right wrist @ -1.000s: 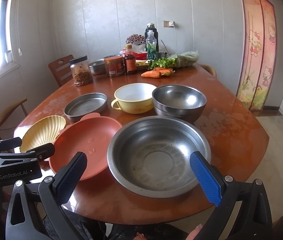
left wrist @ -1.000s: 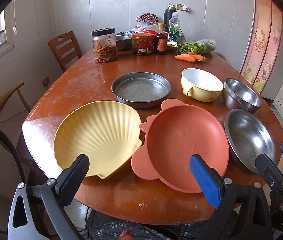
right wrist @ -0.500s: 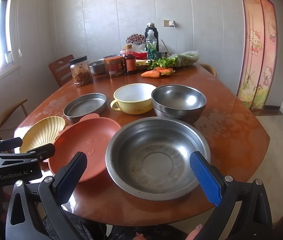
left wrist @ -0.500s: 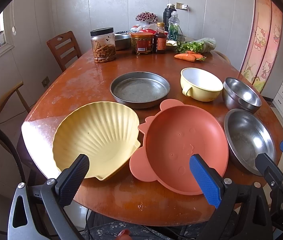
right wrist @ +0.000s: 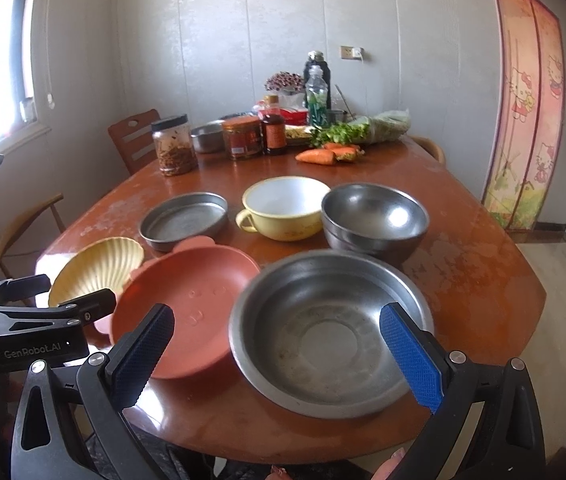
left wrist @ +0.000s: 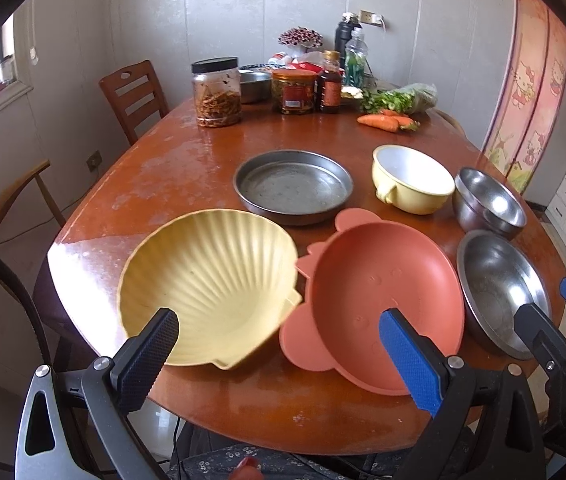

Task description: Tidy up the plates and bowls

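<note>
Right now I'm holding both grippers, left gripper (left wrist: 279, 356) and right gripper (right wrist: 277, 354), spread wide and empty over the near table (left wrist: 187, 160) edge; shell bowl (left wrist: 207, 284), orange plate (left wrist: 383, 300) and steel basin (right wrist: 323, 328) are sitting below, jars (left wrist: 217, 92) crowding the far end.

- Counter (left wrist: 171, 168): reddish-brown wood, worn and glossy.
- Near edge: shell dish (left wrist: 207, 288), pink bowl (left wrist: 383, 300), wide steel bowl (right wrist: 331, 332).
- Middle: steel pan (left wrist: 293, 184), yellow cup (left wrist: 411, 180), deep steel bowl (right wrist: 375, 216).
- Far end: jars (left wrist: 217, 92), bottles (left wrist: 329, 84), carrots (left wrist: 383, 121), greens (left wrist: 403, 98).
</note>
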Available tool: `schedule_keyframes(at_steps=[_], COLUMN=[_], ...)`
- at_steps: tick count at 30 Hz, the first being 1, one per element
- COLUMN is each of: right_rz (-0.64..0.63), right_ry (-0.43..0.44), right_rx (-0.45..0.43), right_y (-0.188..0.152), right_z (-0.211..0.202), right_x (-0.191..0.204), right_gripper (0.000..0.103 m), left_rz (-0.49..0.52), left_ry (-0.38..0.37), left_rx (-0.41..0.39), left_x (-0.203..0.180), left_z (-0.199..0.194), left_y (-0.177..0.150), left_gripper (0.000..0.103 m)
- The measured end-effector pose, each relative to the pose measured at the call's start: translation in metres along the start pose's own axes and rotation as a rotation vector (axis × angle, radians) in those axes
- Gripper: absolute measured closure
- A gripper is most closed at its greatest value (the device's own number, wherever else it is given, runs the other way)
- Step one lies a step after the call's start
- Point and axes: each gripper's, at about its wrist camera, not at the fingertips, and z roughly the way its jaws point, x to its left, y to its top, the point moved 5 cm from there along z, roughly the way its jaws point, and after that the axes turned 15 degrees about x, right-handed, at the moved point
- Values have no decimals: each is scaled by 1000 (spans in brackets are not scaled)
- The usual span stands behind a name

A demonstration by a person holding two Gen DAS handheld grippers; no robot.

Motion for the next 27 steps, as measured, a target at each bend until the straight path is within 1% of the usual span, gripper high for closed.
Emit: schedule_keyframes(at_steps=[2, 6, 9, 12, 13, 15, 18, 22, 26, 27], right_rz=[-13, -84, -148, -214, -231, -237, -239, -261, -274, -275], right_ry=[17, 48, 97, 124, 141, 207, 254, 245, 262, 248], right_rx=[-2, -23, -3, 11, 23, 72, 135, 177, 273, 293], right_y=[4, 18, 29, 40, 43, 52, 64, 76, 83, 84], right_z=[-1, -6, -3, 2, 5, 15, 34, 56, 87, 95], right_x=[7, 32, 55, 80, 88, 103, 122, 143, 158, 161], right_gripper=[0, 0, 0, 0, 0, 0, 0, 0, 0, 0], left_rz=[-20, -82, -127, -167, -180, -202, -224, -238, -220, -216], left_ry=[-2, 1, 4, 9, 8, -4, -32, -90, -131, -144], left_rx=[0, 1, 7, 24, 34, 59, 74, 84, 101, 103], left_x=[9, 39, 61, 83, 90, 102, 114, 122, 118, 117], left_z=[-2, -5, -6, -1, 1, 7, 12, 19, 26, 28], left_y=[1, 1, -2, -6, -8, -11, -14, -14, -11, -10], left_gripper=[2, 2, 2, 2, 2, 2, 2, 2, 7, 8])
